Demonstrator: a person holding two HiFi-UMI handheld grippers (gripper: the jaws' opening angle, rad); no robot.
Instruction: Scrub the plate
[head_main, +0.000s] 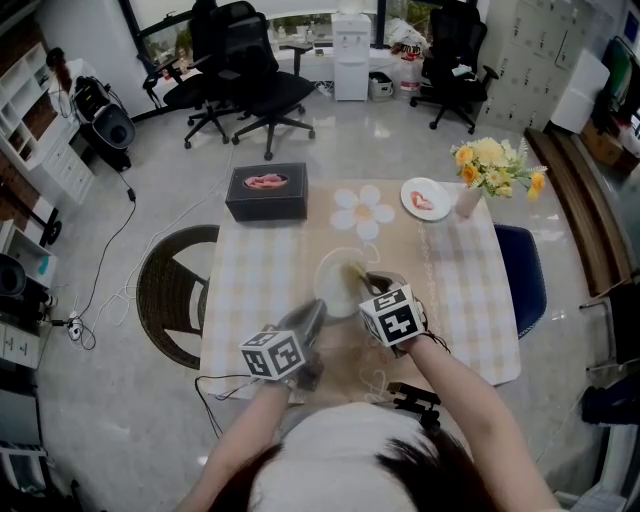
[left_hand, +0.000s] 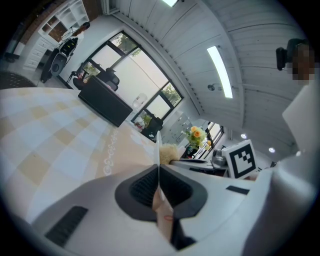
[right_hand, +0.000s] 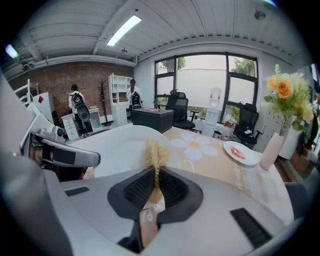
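**1. Tools (count: 2).**
The left tool (head_main: 308, 322) (left_hand: 159, 182) has its jaws closed on the rim of the white plate (head_main: 335, 285) (left_hand: 158, 150) and holds it on edge above the desk (head_main: 250, 280). The right tool (head_main: 368, 285) (right_hand: 156, 186) has its jaws closed on a scrubber (right_hand: 156, 152) (head_main: 354, 272). The scrubber's straw-coloured fibres stick out past the jaw tips.

**2. Task item.**
The plate stands directly ahead of the right tool's jaws, with its broad face (right_hand: 120, 145) towards them. The fibres sit at that face.

**3. Further items, outward from the tools.**
- Scrubbers: 1.
- Plates: 2. The second plate (head_main: 425, 198) (right_hand: 240, 152) lies flat, ahead and to the right of the right tool, and carries something pink.
- Flower-shaped mat (head_main: 363, 210) (right_hand: 197, 145): 1, ahead of both tools.
- Black box (head_main: 267, 192) (right_hand: 152, 119): 1, beyond the mat, ahead of the left tool.
- Vase (head_main: 467, 200) (right_hand: 270, 150) of yellow flowers: 1, just right of the second plate.

**4. Limits of view.**
- From the left tool the plate shows only as a thin edge.
- The head view hides the plate's near rim behind both tools.
- The clamped part of the scrubber is hidden inside the jaws.
- Contact between fibres and plate cannot be confirmed.
- The pink patch on the box lid cannot be identified.
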